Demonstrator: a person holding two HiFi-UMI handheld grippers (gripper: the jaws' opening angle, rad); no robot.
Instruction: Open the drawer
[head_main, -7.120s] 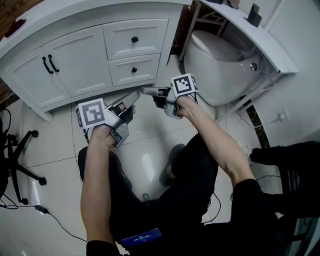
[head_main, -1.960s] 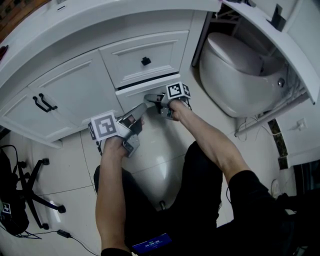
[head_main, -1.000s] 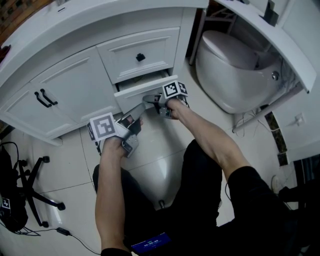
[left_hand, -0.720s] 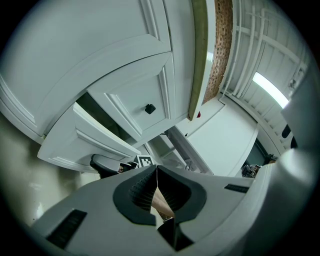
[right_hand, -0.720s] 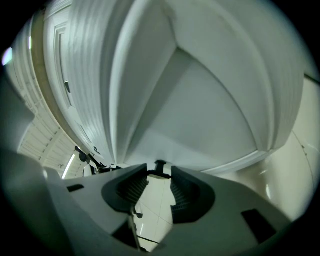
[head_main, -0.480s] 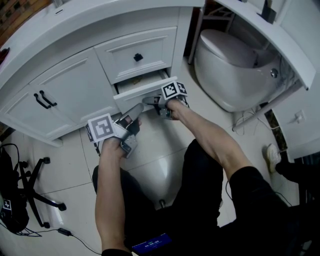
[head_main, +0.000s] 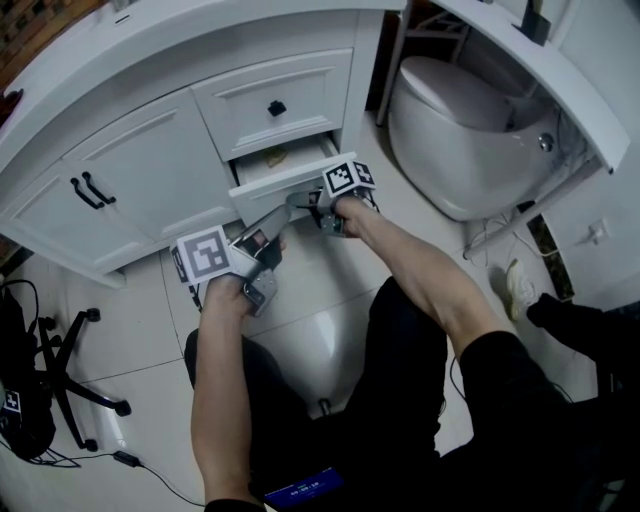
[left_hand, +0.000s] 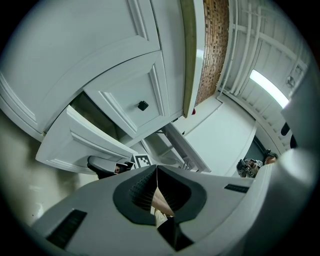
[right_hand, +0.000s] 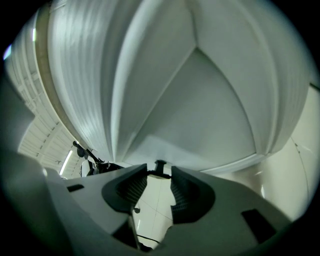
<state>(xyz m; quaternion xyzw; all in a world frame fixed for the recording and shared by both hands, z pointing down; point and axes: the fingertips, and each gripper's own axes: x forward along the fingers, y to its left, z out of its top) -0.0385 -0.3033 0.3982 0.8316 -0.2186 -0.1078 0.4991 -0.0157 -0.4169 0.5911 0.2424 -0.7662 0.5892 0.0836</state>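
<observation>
The white vanity's lower drawer (head_main: 262, 190) stands pulled partly out, with something tan lying inside it. My right gripper (head_main: 298, 203) is at the drawer's front, shut on its small black knob (right_hand: 160, 164), which sits between the two ribbed pads in the right gripper view. My left gripper (head_main: 279, 214) hangs just below and left of the drawer front, shut and empty; its pads (left_hand: 145, 187) meet. The left gripper view looks up at the open drawer (left_hand: 82, 145) and the right gripper (left_hand: 106, 167) on it.
Above is the closed upper drawer (head_main: 275, 90) with its black knob (head_main: 277, 107). Cabinet doors with black handles (head_main: 88, 190) lie to the left, a toilet (head_main: 460, 130) to the right, an office chair base (head_main: 55, 370) at the left edge, another person's shoe (head_main: 517, 285) at the right.
The lower drawer has come out of the cabinet with my right gripper on its knob, a little further in the last second. The left gripper has stayed put. A shoe has stepped in at the right.
</observation>
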